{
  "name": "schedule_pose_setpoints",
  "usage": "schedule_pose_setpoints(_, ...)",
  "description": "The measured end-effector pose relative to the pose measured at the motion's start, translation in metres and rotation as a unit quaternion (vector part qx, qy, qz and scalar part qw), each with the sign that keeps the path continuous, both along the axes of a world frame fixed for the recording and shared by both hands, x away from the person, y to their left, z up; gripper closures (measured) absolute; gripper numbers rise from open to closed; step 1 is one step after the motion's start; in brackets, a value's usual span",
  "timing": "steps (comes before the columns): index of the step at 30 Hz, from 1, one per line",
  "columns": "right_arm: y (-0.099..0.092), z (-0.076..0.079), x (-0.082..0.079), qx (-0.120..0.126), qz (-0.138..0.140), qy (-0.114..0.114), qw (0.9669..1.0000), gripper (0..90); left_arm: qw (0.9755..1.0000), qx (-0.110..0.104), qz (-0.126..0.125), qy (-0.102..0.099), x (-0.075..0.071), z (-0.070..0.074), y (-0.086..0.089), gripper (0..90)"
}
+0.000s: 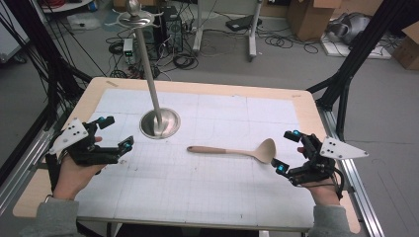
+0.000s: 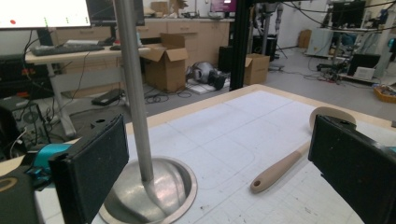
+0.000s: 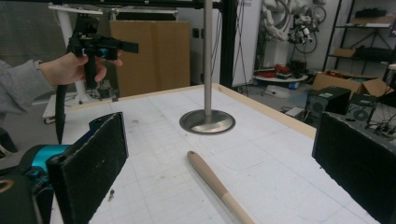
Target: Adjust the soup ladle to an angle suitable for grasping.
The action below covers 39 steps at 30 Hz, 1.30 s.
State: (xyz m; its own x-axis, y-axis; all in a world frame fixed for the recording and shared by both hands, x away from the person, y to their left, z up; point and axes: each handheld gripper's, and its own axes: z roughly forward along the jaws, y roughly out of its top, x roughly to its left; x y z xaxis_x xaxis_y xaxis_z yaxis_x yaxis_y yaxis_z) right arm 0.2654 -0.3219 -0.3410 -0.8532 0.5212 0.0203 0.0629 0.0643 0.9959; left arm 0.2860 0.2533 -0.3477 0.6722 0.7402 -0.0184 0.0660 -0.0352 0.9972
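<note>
Spoon (image 1: 237,150) flat on the table (image 1: 197,197), right of centre, bowl toward the right edge, handle toward the stand (image 1: 159,123). Stand upright left of centre, nearer the far edge, pole rising from a round metal base. Right gripper (image 1: 286,150) near the right edge, just beside the spoon's bowl, jaws wide apart, nothing between. Left gripper (image 1: 116,133) near the left edge, jaws also spread, empty, well apart from the spoon.
</note>
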Motion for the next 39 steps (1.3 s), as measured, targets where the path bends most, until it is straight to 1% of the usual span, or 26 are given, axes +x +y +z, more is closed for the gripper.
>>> schedule_pose_setpoints(7,0.001,-0.003,0.005,-0.012,-0.003,0.004,0.9999,2.1,1.0,-0.003,0.005,0.0,0.002,0.001,0.002,5.5)
schedule_pose_setpoints(8,0.0,-0.005,0.006,-0.014,-0.007,0.004,0.9999,2.1,1.0,-0.001,0.006,0.001,0.004,0.0,0.002,5.5)
schedule_pose_setpoints(9,0.0,-0.006,0.006,-0.014,-0.008,0.009,0.9998,2.1,1.0,-0.001,0.008,0.002,0.004,0.0,0.002,5.5)
schedule_pose_setpoints(12,-0.002,-0.008,0.006,-0.013,-0.025,0.009,0.9996,2.1,0.9999,-0.002,0.01,0.002,0.006,0.0,0.003,5.5)
schedule_pose_setpoints(13,-0.002,-0.008,0.005,-0.011,-0.031,0.013,0.9994,2.2,0.9999,-0.003,0.013,0.002,0.007,0.0,0.003,5.5)
schedule_pose_setpoints(15,-0.002,-0.009,0.003,-0.016,-0.049,0.014,0.9986,2.2,0.9999,-0.005,0.015,0.004,0.009,0.0,0.004,5.5)
schedule_pose_setpoints(17,-0.002,-0.01,0.003,-0.017,-0.064,0.018,0.9976,4.2,0.9998,-0.008,0.015,0.005,0.009,0.0,0.004,5.5)
schedule_pose_setpoints(18,-0.002,-0.011,0.003,-0.018,-0.068,0.02,0.9973,4.7,0.9998,-0.008,0.015,0.006,0.01,0.0,0.004,5.5)
schedule_pose_setpoints(19,-0.001,-0.012,0.001,-0.016,-0.069,0.023,0.9972,8.8,0.9998,-0.007,0.015,0.006,0.01,-0.001,0.004,5.5)
schedule_pose_setpoints(20,-0.001,-0.012,0.001,-0.015,-0.071,0.022,0.9971,17.2,0.9998,-0.008,0.014,0.007,0.01,-0.001,0.004,5.5)
schedule_pose_setpoints(21,-0.001,-0.013,0.001,-0.017,-0.07,0.017,0.9973,21.4,0.9998,-0.008,0.015,0.007,0.011,-0.001,0.004,5.5)
schedule_pose_setpoints(22,0.0,-0.013,0.001,-0.019,-0.069,0.015,0.9973,28.0,0.9998,-0.009,0.015,0.008,0.011,-0.001,0.004,5.5)
schedule_pose_setpoints(23,0.002,-0.013,0.001,-0.024,-0.072,0.02,0.9969,35.9,0.9998,-0.008,0.013,0.009,0.012,-0.001,0.004,5.5)
schedule_pose_setpoints(24,0.004,-0.014,0.001,-0.032,-0.074,0.022,0.9965,40.3,0.9999,-0.006,0.013,0.009,0.012,-0.001,0.004,5.5)
schedule_pose_setpoints(27,0.011,-0.017,0.003,-0.037,-0.075,0.03,0.996,52.3,0.9998,-0.008,0.013,0.01,0.012,-0.001,0.004,5.5)
schedule_pose_setpoints(29,0.016,-0.018,0.005,-0.046,-0.078,0.027,0.9955,60.5,0.9999,-0.008,0.012,0.009,0.012,-0.001,0.004,5.5)
schedule_pose_setpoints(32,0.022,-0.019,0.01,-0.064,-0.084,0.034,0.9938,68.2,0.9998,-0.008,0.012,0.01,0.01,-0.001,0.004,5.5)
schedule_pose_setpoints(34,0.026,-0.019,0.014,-0.069,-0.088,0.035,0.9931,71.6,0.9999,-0.004,0.007,0.011,0.008,-0.002,0.004,5.5)
schedule_pose_setpoints(36,0.03,-0.02,0.017,-0.077,-0.089,0.035,0.9925,76.6,0.9999,0.001,0.009,0.014,0.007,-0.003,0.003,5.5)
schedule_pose_setpoints(37,0.03,-0.02,0.017,-0.077,-0.089,0.035,0.9925,76.6,0.9999,0.001,0.009,0.014,0.007,-0.003,0.003,5.5)
schedule_pose_setpoints(39,0.036,-0.02,0.023,-0.083,-0.085,0.036,0.9923,82.6,0.9998,0.005,0.012,0.017,0.004,-0.006,0.004,5.5)
